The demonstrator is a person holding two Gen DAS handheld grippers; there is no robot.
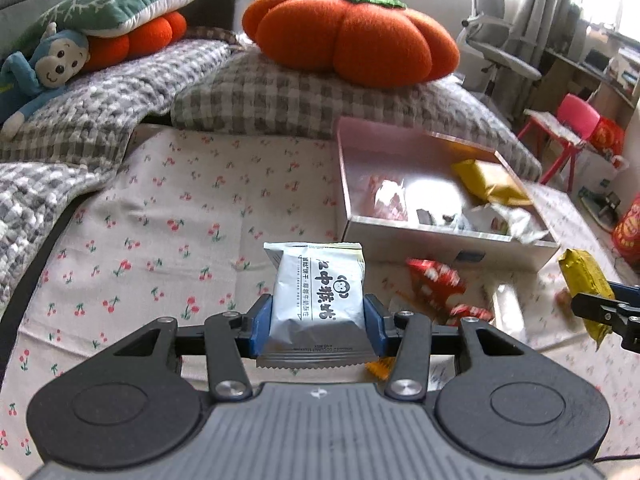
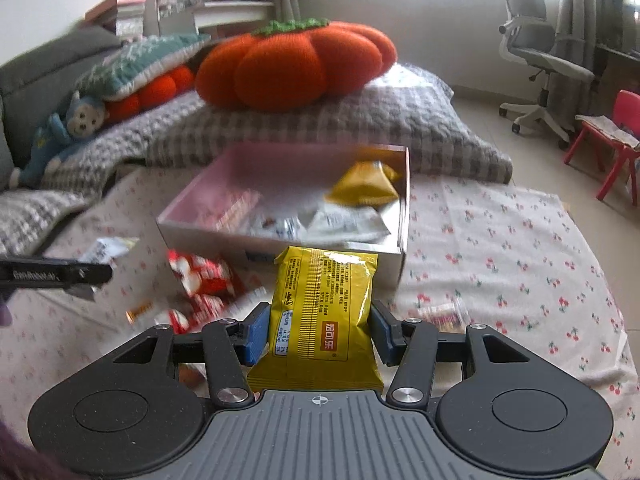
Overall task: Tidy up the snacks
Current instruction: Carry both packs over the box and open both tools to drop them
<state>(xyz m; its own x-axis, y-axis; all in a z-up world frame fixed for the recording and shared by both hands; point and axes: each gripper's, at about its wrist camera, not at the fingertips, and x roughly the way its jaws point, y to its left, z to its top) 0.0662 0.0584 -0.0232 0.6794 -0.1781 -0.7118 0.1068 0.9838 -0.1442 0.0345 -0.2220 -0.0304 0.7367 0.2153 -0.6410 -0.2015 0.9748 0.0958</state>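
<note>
My left gripper is shut on a white snack packet with black print, held above the cherry-print cloth. My right gripper is shut on a yellow snack packet; it also shows at the right edge of the left wrist view. A pink-lined open box stands ahead of both grippers and holds a yellow packet and white wrappers. Red-and-white packets lie on the cloth in front of the box.
An orange pumpkin cushion sits on a checked pillow behind the box. A blue monkey plush lies at the left. An office chair and a red child's chair stand on the floor to the right.
</note>
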